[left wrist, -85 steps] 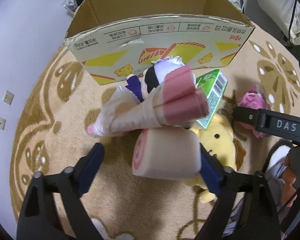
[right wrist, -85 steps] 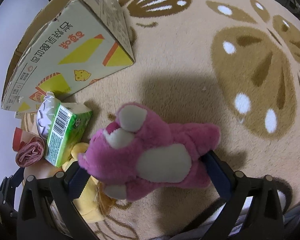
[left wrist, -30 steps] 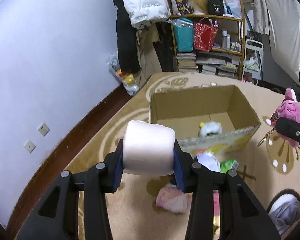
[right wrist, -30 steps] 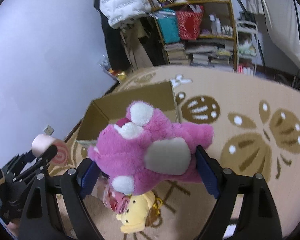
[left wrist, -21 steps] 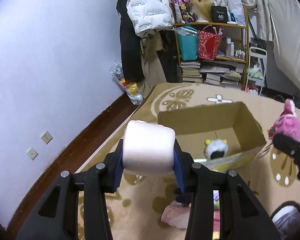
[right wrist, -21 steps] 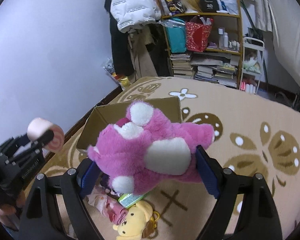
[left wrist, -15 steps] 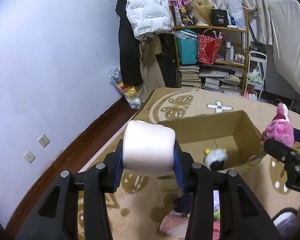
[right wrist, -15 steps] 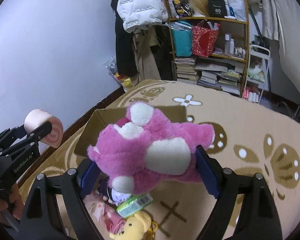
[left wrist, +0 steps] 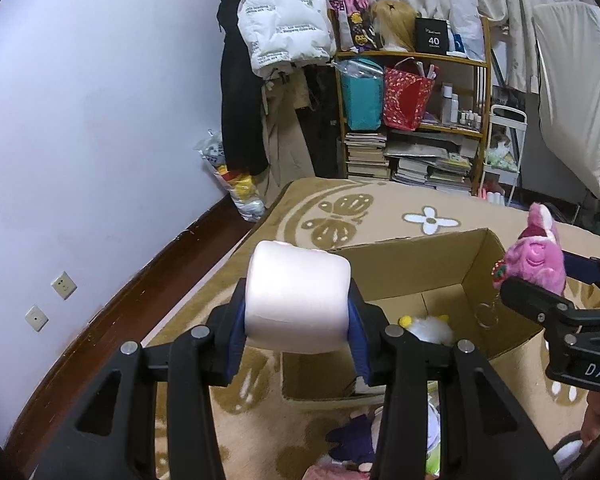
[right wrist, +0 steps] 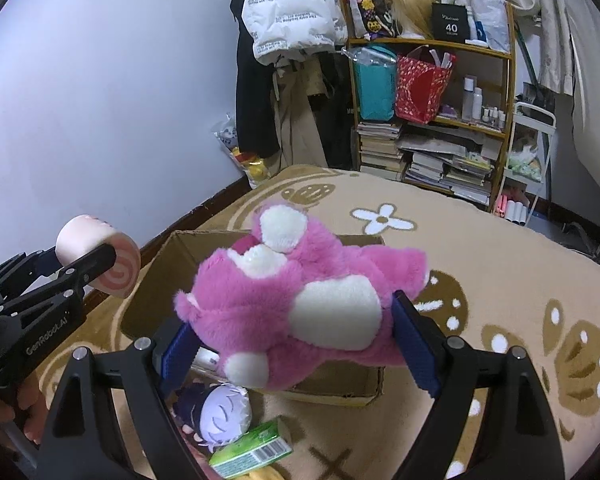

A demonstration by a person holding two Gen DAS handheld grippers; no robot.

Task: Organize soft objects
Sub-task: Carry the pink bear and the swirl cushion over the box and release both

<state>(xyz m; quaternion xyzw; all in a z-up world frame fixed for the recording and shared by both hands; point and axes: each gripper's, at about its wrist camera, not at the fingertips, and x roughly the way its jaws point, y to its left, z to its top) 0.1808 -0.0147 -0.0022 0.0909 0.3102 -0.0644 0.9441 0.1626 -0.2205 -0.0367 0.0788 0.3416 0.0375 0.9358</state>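
A: Two tools up in the air, each w/ a soft toy. The left tool (left wrist: pixel 298 314) is clamped on a pale pink roll plush (left wrist: pixel 298 300); its blue pads (left wrist: pixel 238 334) press the roll's two flat ends.

B: And the right one?

A: The right tool (right wrist: pixel 296 334) is clamped on a fuzzy pink bear plush (right wrist: pixel 292 304), pads wide apart bc the bear is fat. The bear lies sideways btw the pads, white patches facing up.

B: Where's the box?

A: The cardboard box (left wrist: pixel 480 268) sits open on the tan rug (right wrist: pixel 480 248), below and in front of both tools. In the left view the roll hangs over the box's near left corner. In the right view the bear hangs over the box's near edge.

B: Anything in the box yet?

A: Yes, a small white fluffy toy w/ yellow bits (left wrist: pixel 430 324) on the box floor.

B: What's left on the rug?

A: Just in front of the box, a doll w/ pale purple hair (right wrist: pixel 222 410), and beside it a green pack (right wrist: pixel 252 448) w/ a barcode. Something yellow pokes out under the pack, can't tell what.

B: Seen any hands?

A: Fingers (right wrist: pixel 28 416) hold the left tool's grip, low at the left edge of the right view
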